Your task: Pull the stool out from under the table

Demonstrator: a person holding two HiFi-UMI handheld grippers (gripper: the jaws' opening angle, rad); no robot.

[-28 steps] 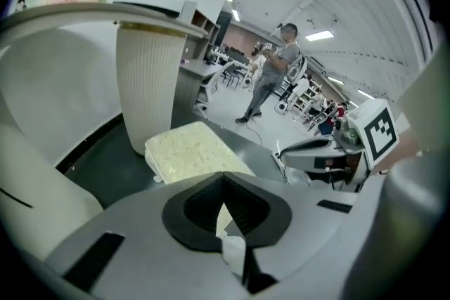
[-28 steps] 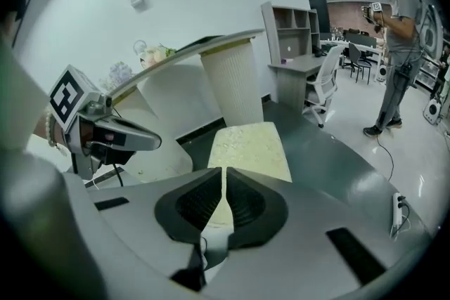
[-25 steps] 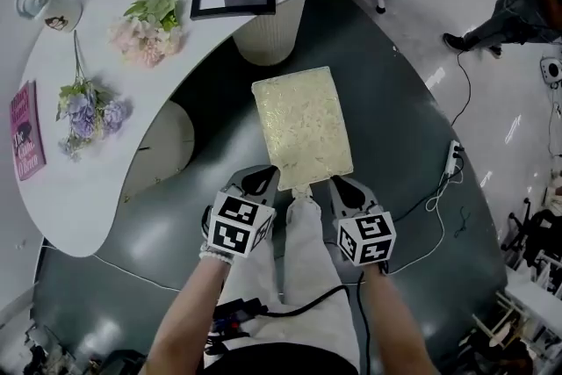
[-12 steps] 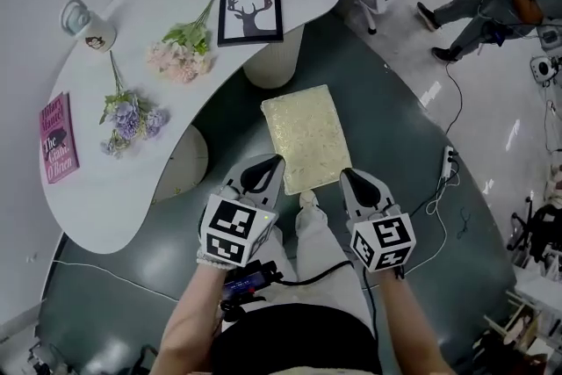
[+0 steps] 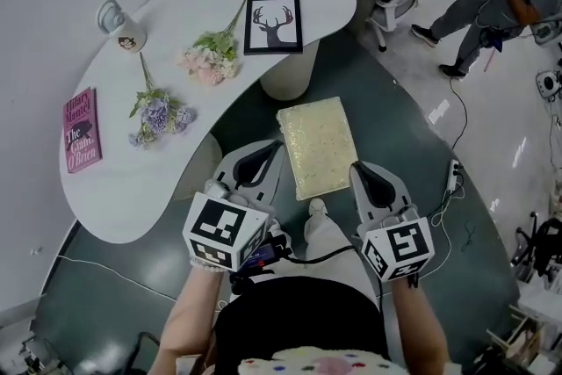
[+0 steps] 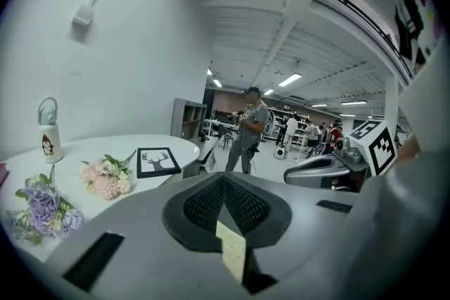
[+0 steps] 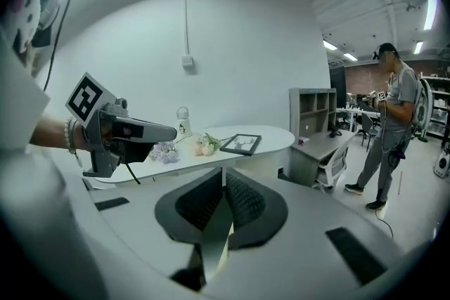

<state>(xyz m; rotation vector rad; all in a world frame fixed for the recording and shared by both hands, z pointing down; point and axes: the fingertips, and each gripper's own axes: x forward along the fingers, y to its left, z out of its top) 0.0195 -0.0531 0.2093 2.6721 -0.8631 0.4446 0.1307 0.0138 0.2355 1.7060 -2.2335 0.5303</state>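
The stool, with a pale yellow rectangular cushion, stands on the dark floor just out from the white curved table, beside its pedestal. My left gripper is shut and empty, raised to the left of the stool's near end. My right gripper is shut and empty too, raised to the right of that end. In the left gripper view the closed jaws show a sliver of the cushion below them. The right gripper view shows its jaws closed, aimed level at the table.
On the table lie a pink book, two flower bunches, a framed deer picture and a white bottle. A power strip with cable lies on the floor at right. A person and an office chair are beyond.
Both grippers have risen from the stool's near edge toward the head camera. The view has pulled back, showing more of the table.
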